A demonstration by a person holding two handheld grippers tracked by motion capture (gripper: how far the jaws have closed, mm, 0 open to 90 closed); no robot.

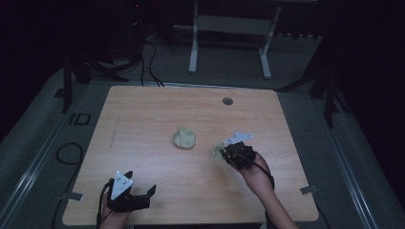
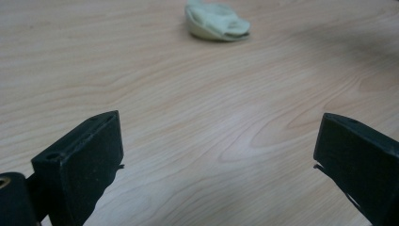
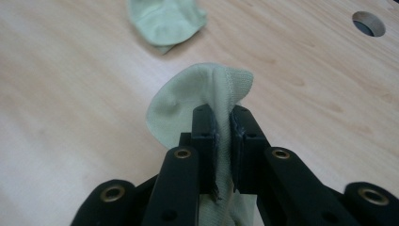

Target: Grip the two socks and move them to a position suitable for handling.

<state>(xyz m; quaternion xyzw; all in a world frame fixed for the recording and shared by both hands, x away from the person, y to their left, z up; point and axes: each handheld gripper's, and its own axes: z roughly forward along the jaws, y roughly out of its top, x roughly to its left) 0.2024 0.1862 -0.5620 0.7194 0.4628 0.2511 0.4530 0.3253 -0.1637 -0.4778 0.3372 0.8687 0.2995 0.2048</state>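
Observation:
Two pale green socks are on the wooden table (image 1: pixel 143 109). One sock (image 1: pixel 184 138) (image 2: pixel 216 22) (image 3: pixel 165 19) lies crumpled near the table's middle. The other sock (image 1: pixel 218 151) (image 3: pixel 197 101) is pinched in my right gripper (image 1: pixel 224 151) (image 3: pixel 221 117), whose jaws are shut on a fold of the fabric right of centre. My left gripper (image 1: pixel 143 193) (image 2: pixel 219 141) is at the near left edge, jaws wide open with nothing between them, aimed toward the crumpled sock.
A round cable hole (image 1: pixel 228 101) (image 3: pixel 368 23) sits in the table's far right part. Beyond the table stands a white metal frame (image 1: pixel 229 38) on the grey floor, with cables (image 1: pixel 148 62) at the far left.

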